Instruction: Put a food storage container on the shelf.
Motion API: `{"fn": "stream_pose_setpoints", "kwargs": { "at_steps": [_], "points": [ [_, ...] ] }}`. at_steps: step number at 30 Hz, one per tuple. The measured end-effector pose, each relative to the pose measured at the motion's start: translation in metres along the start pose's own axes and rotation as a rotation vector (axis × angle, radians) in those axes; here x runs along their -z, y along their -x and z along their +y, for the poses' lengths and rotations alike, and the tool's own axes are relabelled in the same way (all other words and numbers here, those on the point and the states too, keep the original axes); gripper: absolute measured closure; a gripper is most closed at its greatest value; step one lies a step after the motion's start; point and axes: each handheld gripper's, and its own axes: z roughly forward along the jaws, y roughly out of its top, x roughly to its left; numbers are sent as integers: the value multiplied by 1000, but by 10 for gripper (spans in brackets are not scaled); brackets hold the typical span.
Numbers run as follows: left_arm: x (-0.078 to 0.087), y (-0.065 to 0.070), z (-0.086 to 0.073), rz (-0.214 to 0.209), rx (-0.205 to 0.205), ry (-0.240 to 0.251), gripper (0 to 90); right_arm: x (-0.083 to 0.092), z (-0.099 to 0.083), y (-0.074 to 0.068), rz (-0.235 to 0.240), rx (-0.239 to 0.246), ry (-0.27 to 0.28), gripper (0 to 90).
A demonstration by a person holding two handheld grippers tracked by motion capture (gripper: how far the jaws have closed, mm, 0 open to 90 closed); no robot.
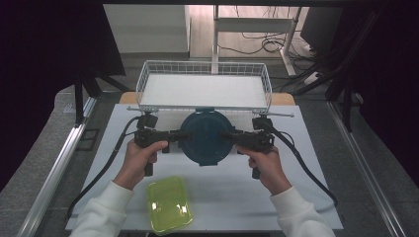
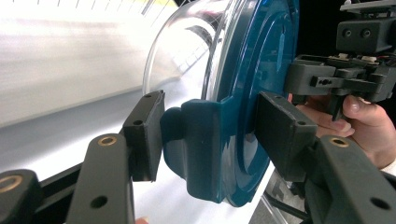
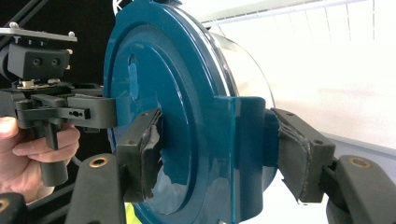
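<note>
A round container (image 1: 205, 138) with a dark teal lid and a clear bowl hangs between my two grippers over the white table top (image 1: 296, 197). My left gripper (image 1: 184, 134) comes in from the left. In the left gripper view, the left gripper (image 2: 210, 130) has one pad against the teal side latch (image 2: 201, 140) and the other on the lid's face (image 2: 261, 56). My right gripper (image 1: 225, 134) holds the opposite side. In the right gripper view, the right gripper (image 3: 219, 149) clamps the other latch (image 3: 243, 140) and the lid (image 3: 154, 60) the same way. Both are shut on the container.
A white wire basket (image 1: 143, 84) stands just behind the container at the table's far edge. A yellow-green rectangular box (image 1: 169, 205) lies near the front edge, left of centre. Black cables (image 1: 306, 168) trail back from both grippers.
</note>
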Motion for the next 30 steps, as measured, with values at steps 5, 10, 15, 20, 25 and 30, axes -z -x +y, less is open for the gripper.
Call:
{"fn": "stream_pose_setpoints", "kwargs": {
  "at_steps": [5,10,15,20,25,30],
  "points": [
    [3,6,6,-6,-10,10,445,5,6,-5,-4,8,7,364],
    [7,12,13,-12,-23,17,448,10,13,-11,-3,17,19,364],
    [12,18,23,-15,-34,29,449,15,24,-18,-7,32,37,364],
    [16,24,35,-11,-51,38,449,19,36,-23,-4,39,54,364],
    [17,27,48,-18,-52,45,448,21,47,-25,-8,44,63,364],
    [20,30,60,-18,-64,49,449,23,57,-27,-7,55,72,364]
  ]
}}
